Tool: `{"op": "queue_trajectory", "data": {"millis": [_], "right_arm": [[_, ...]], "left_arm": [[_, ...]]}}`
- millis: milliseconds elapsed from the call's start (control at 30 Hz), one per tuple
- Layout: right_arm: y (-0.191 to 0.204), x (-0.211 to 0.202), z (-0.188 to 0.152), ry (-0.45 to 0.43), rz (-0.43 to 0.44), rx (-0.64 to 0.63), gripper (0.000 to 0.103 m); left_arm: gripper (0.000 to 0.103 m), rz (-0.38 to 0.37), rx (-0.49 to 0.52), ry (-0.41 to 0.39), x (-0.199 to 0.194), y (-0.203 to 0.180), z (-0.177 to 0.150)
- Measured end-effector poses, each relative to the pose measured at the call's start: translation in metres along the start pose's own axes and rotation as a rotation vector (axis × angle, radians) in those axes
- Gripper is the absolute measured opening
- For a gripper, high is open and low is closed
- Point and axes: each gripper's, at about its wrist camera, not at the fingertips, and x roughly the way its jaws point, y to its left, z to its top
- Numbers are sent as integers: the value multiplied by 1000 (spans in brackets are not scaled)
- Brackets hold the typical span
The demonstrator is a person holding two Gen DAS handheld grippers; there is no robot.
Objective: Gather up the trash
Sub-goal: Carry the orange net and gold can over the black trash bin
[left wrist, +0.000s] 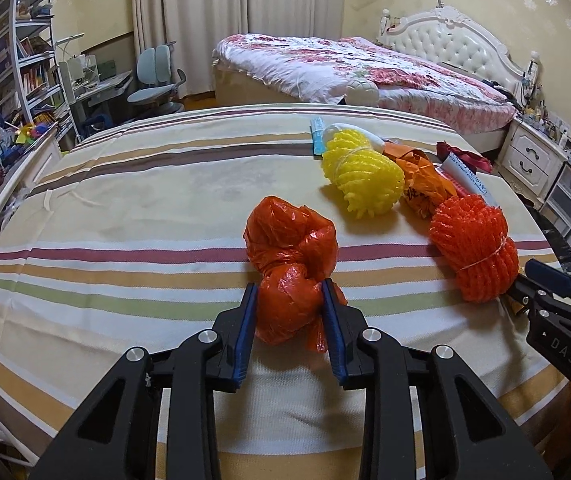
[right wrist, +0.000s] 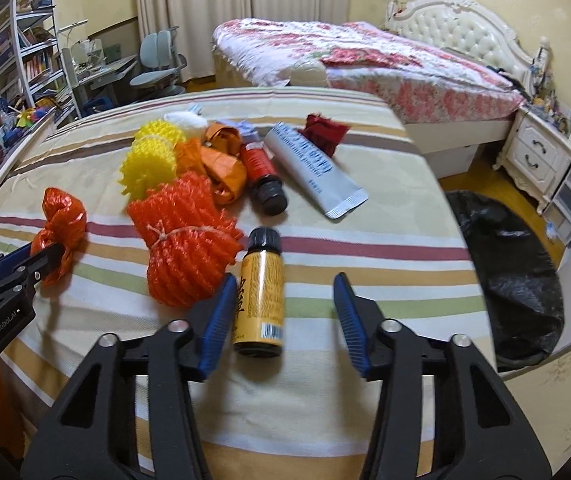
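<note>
Your left gripper [left wrist: 289, 308] pinches the knotted orange plastic bag [left wrist: 290, 264] near the striped tablecloth's [left wrist: 125, 208] front edge. Your right gripper [right wrist: 283, 308] stands spread around the yellow bottle [right wrist: 260, 292], not gripping. Nets, tube and wrappers beyond remain uncollected; the black bin bag [right wrist: 513, 280] waits off the right edge.

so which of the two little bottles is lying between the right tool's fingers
The yellow bottle with the black cap, lying on the striped cloth. The red bottle lies farther back, beside the white tube.

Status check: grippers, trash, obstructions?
Left gripper shut on red plastic bag. Right gripper open around yellow bottle, not clamped. Orange foam net touching bottle's left.
</note>
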Motion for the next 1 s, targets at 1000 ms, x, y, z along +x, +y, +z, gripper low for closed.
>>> {"op": "queue_trajectory", "data": {"millis": [1000], "right_arm": [[-116,-51,11,-159,-174,173,23]], "left_arm": [[32,-222,165,-136,-30,-130,46]]}}
